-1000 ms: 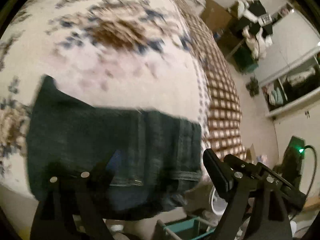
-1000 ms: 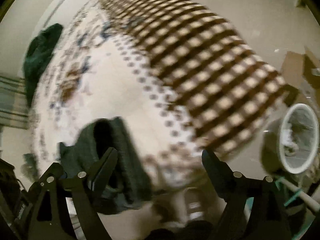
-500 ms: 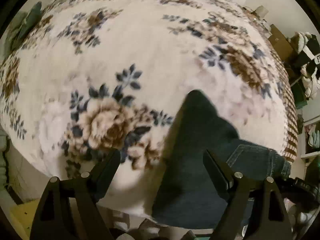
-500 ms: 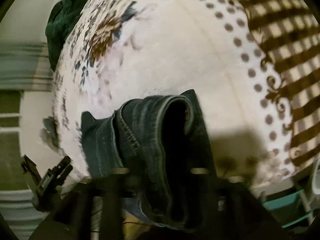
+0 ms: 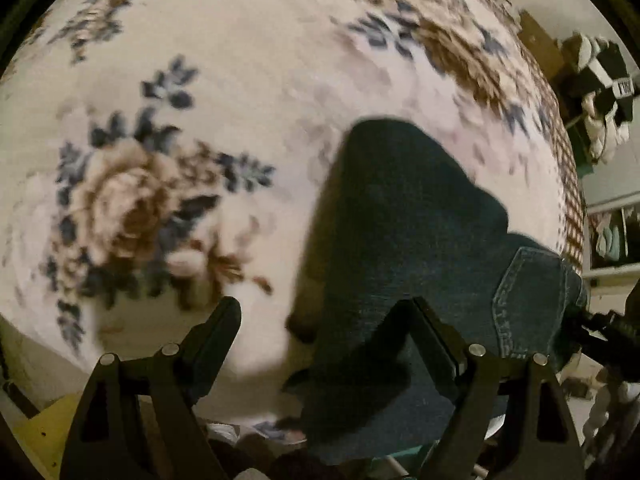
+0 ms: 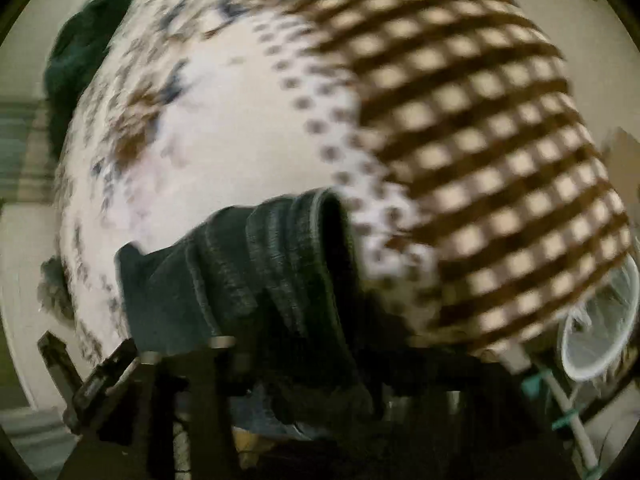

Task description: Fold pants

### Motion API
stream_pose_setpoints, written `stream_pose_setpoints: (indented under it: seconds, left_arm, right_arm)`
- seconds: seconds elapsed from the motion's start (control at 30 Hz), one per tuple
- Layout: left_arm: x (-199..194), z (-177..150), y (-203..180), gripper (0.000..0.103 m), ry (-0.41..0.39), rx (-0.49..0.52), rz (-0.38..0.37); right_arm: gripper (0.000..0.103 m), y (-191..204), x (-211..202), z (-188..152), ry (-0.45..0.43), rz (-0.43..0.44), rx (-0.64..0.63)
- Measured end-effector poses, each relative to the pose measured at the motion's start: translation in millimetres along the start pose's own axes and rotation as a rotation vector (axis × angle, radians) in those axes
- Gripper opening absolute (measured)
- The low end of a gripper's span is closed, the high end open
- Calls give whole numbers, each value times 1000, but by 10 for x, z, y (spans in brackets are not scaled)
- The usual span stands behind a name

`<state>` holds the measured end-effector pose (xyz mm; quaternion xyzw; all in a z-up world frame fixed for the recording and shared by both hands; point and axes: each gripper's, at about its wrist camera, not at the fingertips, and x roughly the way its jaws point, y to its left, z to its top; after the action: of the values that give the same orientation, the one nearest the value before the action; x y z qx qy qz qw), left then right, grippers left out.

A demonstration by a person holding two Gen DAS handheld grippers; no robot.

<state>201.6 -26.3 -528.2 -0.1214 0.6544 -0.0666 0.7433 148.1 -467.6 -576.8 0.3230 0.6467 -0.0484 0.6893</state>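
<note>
Dark blue jeans (image 5: 408, 232) lie folded on the floral blanket (image 5: 240, 80) at the bed's near edge, partly hanging over it. My left gripper (image 5: 324, 320) is open, its right finger over the denim, its left finger over the blanket. In the right wrist view the jeans (image 6: 280, 256) show a rolled waistband or hem end close to the camera. My right gripper (image 6: 304, 348) is dark and blurred against the denim, and its jaws look closed on the jeans' near edge. The right gripper also shows at the right edge of the left wrist view (image 5: 608, 332).
A brown checked blanket (image 6: 480, 128) covers the bed's right side. A dark green garment (image 6: 80, 60) lies at the far left of the bed. A white bin (image 6: 600, 328) stands on the floor at right. Clothes are piled on a chair (image 5: 600, 80) beyond the bed.
My left gripper swung left along the jeans from the waist end to the folded end. My right gripper closed in on the jeans' end and its fingers came together on it.
</note>
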Motion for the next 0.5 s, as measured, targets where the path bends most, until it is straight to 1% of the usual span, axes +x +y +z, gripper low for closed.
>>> stream_pose_setpoints:
  seconds: [0.07,0.13,0.17,0.2,0.23,0.3,0.37,0.4,0.43,0.47,0.5]
  left_arm:
    - [24,-12,-56,84,-2,24,0]
    - [45,-26,-94,84,-4,47,17]
    - [57,-35,-104,84,-3,52,21]
    - [74,-41,-106,84,0,50,18]
    - [88,-49,-108,84,6,46,15]
    - [100,-64,-122,84,10,49,16]
    - [96,-82,-142,84,10,62,20]
    - [92,-89,-154,84,11,68,23]
    - [87,-97,-159,84,11,72,24]
    - [76,-110,-160,84,11,80,26]
    - [70,-116,-160,84,13,86,28]
  right_arm:
    - [53,-49,-149,-90,-41,37,48]
    - [53,-113,-309,-271,-88,33,118]
    - [53,-161,-357,-352,-101,50,161]
    - [53,-236,-381,-455,-106,99,224]
    - [53,-295,-355,-553,-97,147,279]
    - [53,-409,-217,-717,-46,241,391]
    - [53,-480,-10,-788,3,286,468]
    - [53,-496,81,-820,5,311,500]
    - [40,-481,133,-847,-16,333,510]
    - [32,-455,121,-857,-50,316,502]
    - [16,-398,81,-864,-82,289,478]
